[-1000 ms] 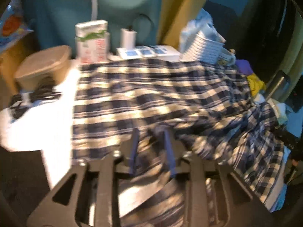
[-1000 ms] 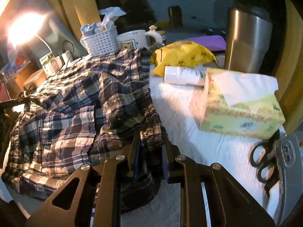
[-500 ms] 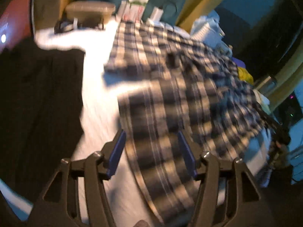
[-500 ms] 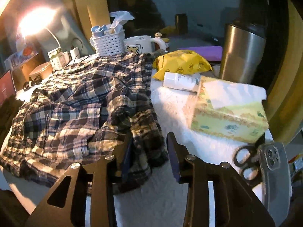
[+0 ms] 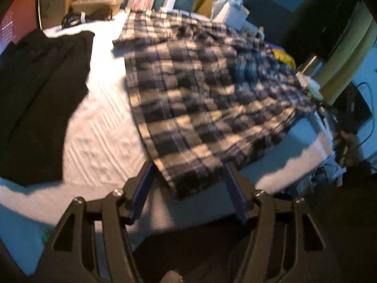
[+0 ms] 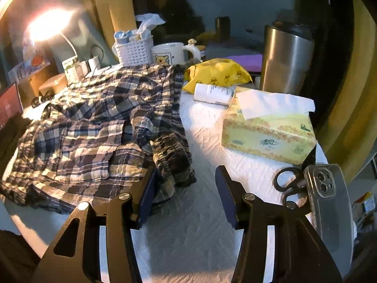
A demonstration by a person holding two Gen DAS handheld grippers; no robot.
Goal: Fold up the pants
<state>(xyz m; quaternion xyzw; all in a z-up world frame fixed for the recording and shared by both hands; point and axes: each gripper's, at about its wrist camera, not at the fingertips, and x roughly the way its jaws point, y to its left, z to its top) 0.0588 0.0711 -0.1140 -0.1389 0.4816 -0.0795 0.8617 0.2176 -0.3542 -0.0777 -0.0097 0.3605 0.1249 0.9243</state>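
Both tongs, left (image 5: 188, 188) and right (image 6: 186, 193), are opening, released — plaid pants (image 5: 200, 99) now lie folded along the desk's (image 5: 99, 129) near edge.

- The right wrist view is lit warmly by a lamp (image 6: 47, 24) at upper left, which blows out into white glare with a soft halo.
- That light falls across the pants (image 6: 99, 127) and the white cloth (image 6: 202, 127), leaving long shadows on their near side.
- This view is fairly sharp; the tissue box (image 6: 268, 129) shows readable print.
- The left wrist view is dimmer and cooler, with a blue cast toward the right and bottom.
- It is smeared throughout; the pants (image 5: 200, 99) show soft plaid edges.
- The dark garment (image 5: 35, 94) is nearly featureless black.
- Both views bend strongly at the edges and darken in the corners.
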